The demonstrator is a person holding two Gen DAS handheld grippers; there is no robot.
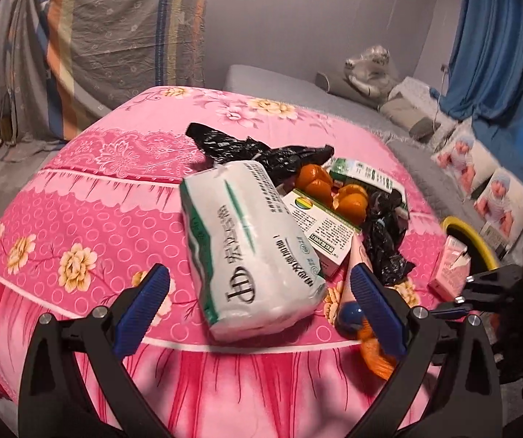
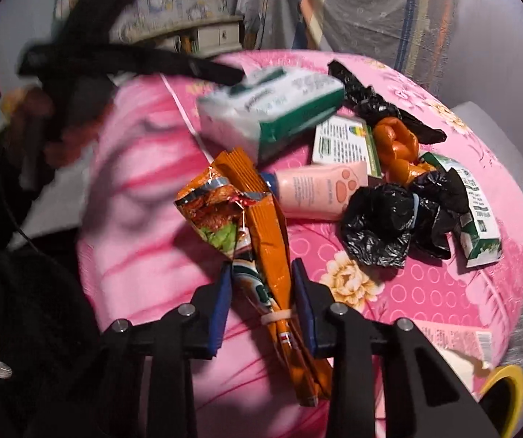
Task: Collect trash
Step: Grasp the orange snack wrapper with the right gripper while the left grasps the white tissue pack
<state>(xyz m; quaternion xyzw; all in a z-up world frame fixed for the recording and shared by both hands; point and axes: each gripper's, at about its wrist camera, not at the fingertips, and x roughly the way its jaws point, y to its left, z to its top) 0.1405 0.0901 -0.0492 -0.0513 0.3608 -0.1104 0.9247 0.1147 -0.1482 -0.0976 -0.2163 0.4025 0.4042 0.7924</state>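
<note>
Trash lies in a pile on a pink flowered quilt [image 1: 79,200]. My left gripper [image 1: 261,284] is open, with a white and green tissue pack [image 1: 250,248] lying between its fingers. My right gripper [image 2: 261,273] is shut on an orange snack wrapper [image 2: 261,241], its crumpled top sticking forward. Beyond it lie a pink tube with a paw print [image 2: 319,191], crumpled black plastic bags [image 2: 381,224], orange peel [image 2: 396,144] and green and white boxes [image 2: 476,215]. The left view shows the same peel [image 1: 334,189], box [image 1: 319,219] and black bags [image 1: 254,149].
A yellow-rimmed bin [image 1: 469,241] stands at the quilt's right edge, also low right in the right wrist view [image 2: 506,390]. A small pink carton [image 1: 449,273] lies beside it. Grey bedding and pillows [image 1: 370,87] lie behind, blue curtain [image 1: 498,54] at the right.
</note>
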